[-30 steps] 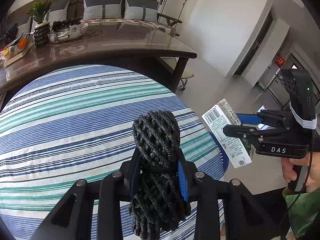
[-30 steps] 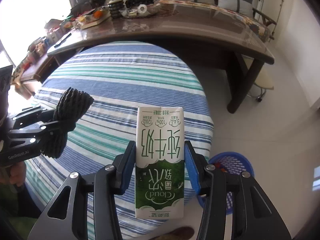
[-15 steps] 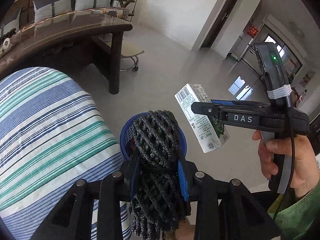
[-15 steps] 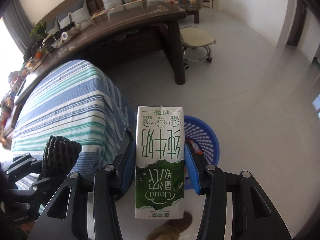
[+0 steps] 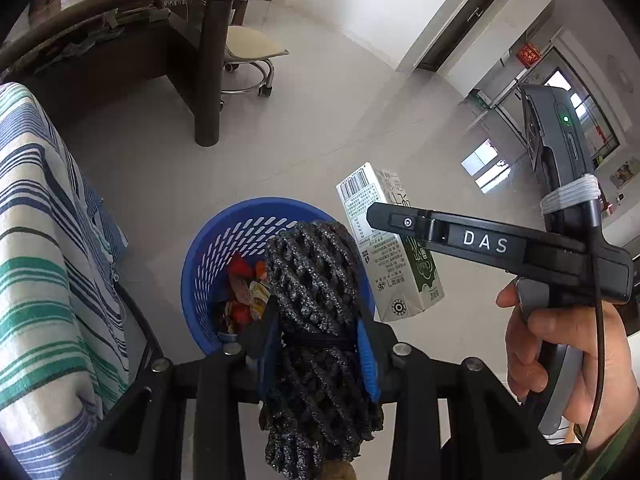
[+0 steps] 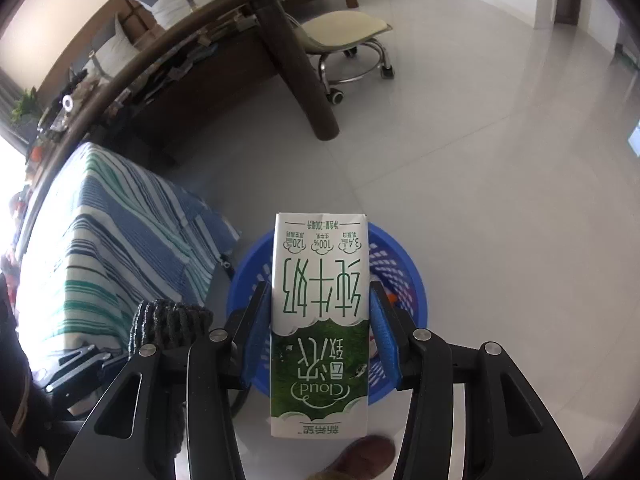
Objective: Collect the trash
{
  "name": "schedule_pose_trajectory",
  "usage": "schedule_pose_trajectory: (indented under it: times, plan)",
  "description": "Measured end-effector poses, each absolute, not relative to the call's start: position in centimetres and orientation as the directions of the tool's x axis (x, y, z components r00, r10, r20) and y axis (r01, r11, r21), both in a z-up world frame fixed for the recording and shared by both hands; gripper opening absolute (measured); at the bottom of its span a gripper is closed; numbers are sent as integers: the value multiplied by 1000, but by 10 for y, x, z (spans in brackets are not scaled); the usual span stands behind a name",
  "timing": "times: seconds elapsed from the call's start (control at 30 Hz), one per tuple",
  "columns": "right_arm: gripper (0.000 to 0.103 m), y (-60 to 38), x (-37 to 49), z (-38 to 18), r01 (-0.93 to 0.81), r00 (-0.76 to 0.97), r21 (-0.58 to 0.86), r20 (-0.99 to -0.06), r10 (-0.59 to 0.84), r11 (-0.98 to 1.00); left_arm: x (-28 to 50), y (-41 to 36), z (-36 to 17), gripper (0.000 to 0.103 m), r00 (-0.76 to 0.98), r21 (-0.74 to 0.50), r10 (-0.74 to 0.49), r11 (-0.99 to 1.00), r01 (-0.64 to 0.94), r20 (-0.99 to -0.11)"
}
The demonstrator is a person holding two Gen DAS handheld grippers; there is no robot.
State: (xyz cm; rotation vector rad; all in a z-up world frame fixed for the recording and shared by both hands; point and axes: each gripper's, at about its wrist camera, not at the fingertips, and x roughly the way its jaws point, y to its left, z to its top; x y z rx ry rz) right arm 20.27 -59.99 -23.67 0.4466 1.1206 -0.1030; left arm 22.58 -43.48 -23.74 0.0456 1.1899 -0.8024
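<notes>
Here the widest thing in view is the pale tiled floor [image 6: 500,168], and on it, close beside the table draped in a striped cloth [image 5: 44,280], stands the blue basket [image 5: 200,264], its slotted wall open to the eye and a few red and yellow wrappers [image 5: 244,292] already lying in the bottom. A dark wooden table [image 6: 200,28] and a wheeled stool [image 6: 352,40] stand farther off and have no part in this. The basket sits at the table's foot, presumably so that rubbish cleared from the cloth has only a short way to travel. Both hands are poised above it. The right gripper [image 6: 320,320] points steeply downward with its blue pads pressed flat against the two sides of a milk carton [image 6: 320,320], held about its middle and upside down, the print inverted, so that the carton hangs over the basket's mouth. The left gripper [image 5: 316,344] is pinched narrow on a bundle of black foam netting [image 5: 312,280], squeezed at the waist where a band gathers it, with soft ends bulging above and below the jaws. In the left wrist view the netting overlaps the basket's near rim, while the carton appears slightly to the right of it. I judge the carrying all but done: what remains is to centre each piece over the opening and let go, the carton needing the closer aim.
</notes>
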Motion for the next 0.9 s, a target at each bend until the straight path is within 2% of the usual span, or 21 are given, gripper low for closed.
schedule_pose_trajectory:
  times: [0.23, 0.27, 0.33, 0.4, 0.57, 0.6, 0.63, 0.67, 0.7, 0.73, 0.9]
  plan:
    - [53, -621, 214, -272, 361, 410, 338, -894, 178, 869, 237, -449, -262, 40, 136, -351, -509, 739, 575, -850]
    - [63, -623, 214, -276, 367, 409, 349, -893, 188, 862, 239, -451, -266, 41, 133, -349, -504, 742, 572, -854]
    - [75, -629, 210, -280, 387, 414, 373, -888, 202, 844, 243, -455, -271, 60, 130, -346, -494, 751, 562, -860]
    - [75, -635, 206, -276, 403, 425, 377, -884, 194, 834, 244, -457, -269, 62, 151, -345, -500, 756, 556, -853]
    - [90, -651, 188, -243, 437, 494, 359, -862, 113, 825, 238, -456, -238, 63, 215, -333, -533, 744, 579, -818]
    - [91, -653, 182, -234, 444, 501, 343, -861, 88, 828, 233, -454, -227, 66, 231, -324, -537, 742, 588, -811]
    - [94, -654, 176, -223, 451, 510, 329, -858, 63, 830, 228, -452, -216, 74, 248, -313, -540, 740, 596, -804]
    - [101, -655, 169, -213, 457, 519, 322, -854, 45, 829, 224, -450, -206, 76, 267, -299, -541, 739, 604, -798]
    - [103, -654, 161, -202, 459, 530, 321, -847, 34, 829, 217, -446, -195, 82, 286, -283, -541, 737, 614, -791]
    - [102, -652, 155, -191, 457, 543, 321, -839, 26, 830, 211, -444, -185, 89, 303, -267, -540, 737, 621, -785]
    - [103, -622, 106, -147, 425, 554, 237, -832, -44, 873, 168, -419, -150, 103, 425, -161, -509, 761, 629, -749]
